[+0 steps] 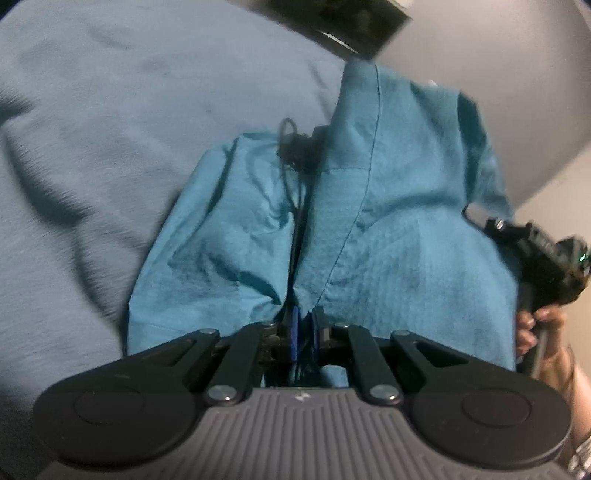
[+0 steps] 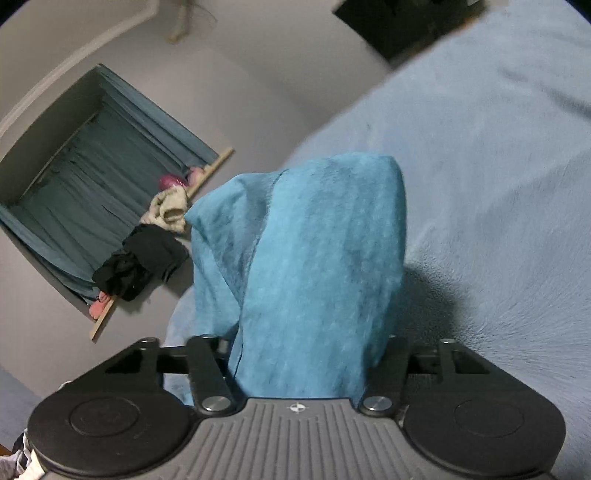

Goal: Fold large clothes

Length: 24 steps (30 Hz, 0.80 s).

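A large teal garment (image 1: 388, 229) with a black drawcord (image 1: 295, 147) hangs over a pale blue bed (image 1: 110, 147). My left gripper (image 1: 304, 332) is shut on a bunched fold of it, blue pads pinching the cloth near the cord. At the garment's right edge I see the right gripper's body (image 1: 532, 251), held by a person's hand (image 1: 543, 325). In the right wrist view the teal garment (image 2: 314, 251) drapes up between the jaws of my right gripper (image 2: 303, 354). The jaws stand about half apart; cloth hides the pads, so pressing cannot be told.
The bed sheet (image 2: 498, 184) fills the right side. On the left is a wall with a window, a teal curtain (image 2: 92, 177), and black, beige and pink clothes (image 2: 147, 258) piled on its sill. A dark object (image 1: 332, 18) sits beyond the bed's far edge.
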{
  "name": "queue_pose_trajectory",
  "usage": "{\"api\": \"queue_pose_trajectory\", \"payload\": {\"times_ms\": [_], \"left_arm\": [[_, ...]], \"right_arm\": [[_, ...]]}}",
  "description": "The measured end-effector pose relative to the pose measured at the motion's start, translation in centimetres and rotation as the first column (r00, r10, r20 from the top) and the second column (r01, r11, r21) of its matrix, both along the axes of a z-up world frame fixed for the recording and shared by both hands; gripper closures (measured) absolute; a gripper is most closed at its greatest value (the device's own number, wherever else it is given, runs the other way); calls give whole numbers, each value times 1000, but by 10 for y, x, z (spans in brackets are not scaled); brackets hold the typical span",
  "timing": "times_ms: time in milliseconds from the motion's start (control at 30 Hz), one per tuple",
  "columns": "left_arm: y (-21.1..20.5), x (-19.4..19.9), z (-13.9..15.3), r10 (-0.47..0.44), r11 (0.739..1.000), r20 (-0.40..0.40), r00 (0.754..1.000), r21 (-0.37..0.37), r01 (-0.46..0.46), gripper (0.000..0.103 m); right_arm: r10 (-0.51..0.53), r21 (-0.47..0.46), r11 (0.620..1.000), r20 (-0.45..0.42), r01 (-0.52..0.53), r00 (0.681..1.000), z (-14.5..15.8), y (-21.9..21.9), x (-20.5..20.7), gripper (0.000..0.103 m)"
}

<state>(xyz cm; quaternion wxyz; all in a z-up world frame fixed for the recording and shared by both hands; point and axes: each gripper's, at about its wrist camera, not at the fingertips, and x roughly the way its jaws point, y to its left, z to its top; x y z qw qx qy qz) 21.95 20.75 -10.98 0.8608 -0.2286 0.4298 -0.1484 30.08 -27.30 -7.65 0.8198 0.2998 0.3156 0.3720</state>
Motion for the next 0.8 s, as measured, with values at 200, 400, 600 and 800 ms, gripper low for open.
{"api": "queue_pose_trajectory", "payload": {"times_ms": [200, 400, 600, 800], "left_arm": [[-74, 25, 3, -131, 988, 53, 990, 88, 126, 99], [-125, 68, -5, -127, 992, 101, 987, 11, 126, 99], [-131, 82, -11, -113, 994, 148, 983, 18, 111, 99], [-122, 85, -14, -141, 990, 143, 980, -3, 143, 99]], "right_arm": [[-78, -62, 995, -13, 77, 997, 35, -76, 6, 50], [-44, -274, 959, 100, 70, 994, 92, -102, 73, 51], [-94, -505, 849, 148, 157, 984, 115, -94, 136, 24], [-322, -613, 666, 278, 425, 905, 88, -88, 133, 12]]}}
